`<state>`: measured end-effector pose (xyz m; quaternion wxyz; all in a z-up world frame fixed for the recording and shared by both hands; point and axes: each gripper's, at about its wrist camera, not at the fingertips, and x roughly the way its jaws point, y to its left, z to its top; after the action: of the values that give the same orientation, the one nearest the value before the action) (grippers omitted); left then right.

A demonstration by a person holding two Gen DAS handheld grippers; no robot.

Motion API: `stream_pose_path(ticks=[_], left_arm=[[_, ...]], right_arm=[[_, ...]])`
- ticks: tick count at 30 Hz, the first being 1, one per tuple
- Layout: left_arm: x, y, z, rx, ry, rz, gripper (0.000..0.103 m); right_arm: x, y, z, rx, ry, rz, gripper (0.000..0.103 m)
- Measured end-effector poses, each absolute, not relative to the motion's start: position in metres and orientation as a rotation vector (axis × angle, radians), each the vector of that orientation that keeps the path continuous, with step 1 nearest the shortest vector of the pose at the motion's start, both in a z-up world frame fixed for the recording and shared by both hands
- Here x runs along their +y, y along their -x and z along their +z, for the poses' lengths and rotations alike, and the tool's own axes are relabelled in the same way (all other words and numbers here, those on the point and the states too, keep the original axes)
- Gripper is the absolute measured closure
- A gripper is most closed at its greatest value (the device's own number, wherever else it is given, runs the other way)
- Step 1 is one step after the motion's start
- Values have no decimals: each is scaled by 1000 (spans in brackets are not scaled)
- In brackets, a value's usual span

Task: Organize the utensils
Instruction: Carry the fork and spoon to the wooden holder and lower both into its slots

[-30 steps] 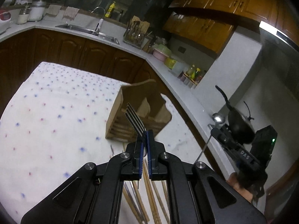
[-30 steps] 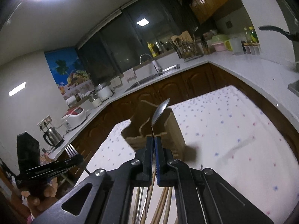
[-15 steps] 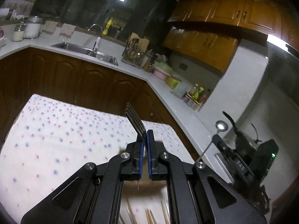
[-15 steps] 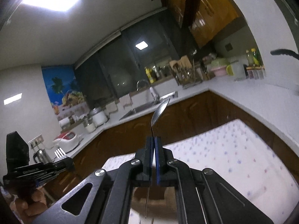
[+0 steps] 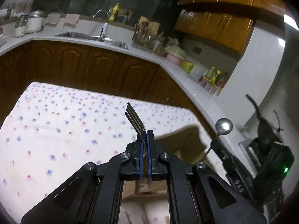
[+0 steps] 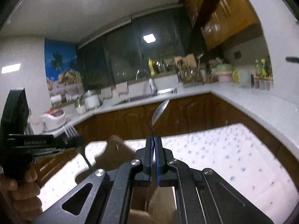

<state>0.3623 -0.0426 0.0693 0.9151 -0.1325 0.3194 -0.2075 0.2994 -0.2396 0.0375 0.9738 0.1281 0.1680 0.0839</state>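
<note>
While both utensils ride high above the bench (image 5: 46, 130) with its flower-dotted cloth, each tool is pressed together on a handle. The left tool (image 5: 145, 145) pinches a fork (image 5: 135, 120), tines up and leaning to the left in its own view. The right tool (image 6: 154, 149) pinches a spoon (image 6: 160, 111), bowl up and tilted a little right. Just under and in front of both tools stands the wooden utensil holder (image 6: 115, 149), blurred, with its compartments partly hidden behind the tool bodies; I cannot tell which slot lies under which handle.

The step in hand looks like lowering the handles into the holder. To do it well, I would bring each utensil closer to upright, so the handle end points straight down into a slot rather than catching on a divider or the rim. One utensil at a time seems safer, since the two tools sit near each other and could knock. The grip should loosen only once the handle is well inside, or the fork could tip out onto the cloth.
</note>
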Motion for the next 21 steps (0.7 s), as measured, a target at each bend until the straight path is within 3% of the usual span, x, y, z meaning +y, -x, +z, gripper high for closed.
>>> stream_pose_path(ticks=[16, 19, 21], left_arm=[[-47, -366, 63, 702, 275, -414, 100], [-45, -363, 67, 705, 287, -426, 93], [-43, -359, 73, 694, 286, -426, 80]], right_arm=[[-246, -303, 27, 438, -305, 185, 100], [-247, -303, 30, 447, -314, 187, 95], [-251, -300, 35, 438, -331, 179, 95]])
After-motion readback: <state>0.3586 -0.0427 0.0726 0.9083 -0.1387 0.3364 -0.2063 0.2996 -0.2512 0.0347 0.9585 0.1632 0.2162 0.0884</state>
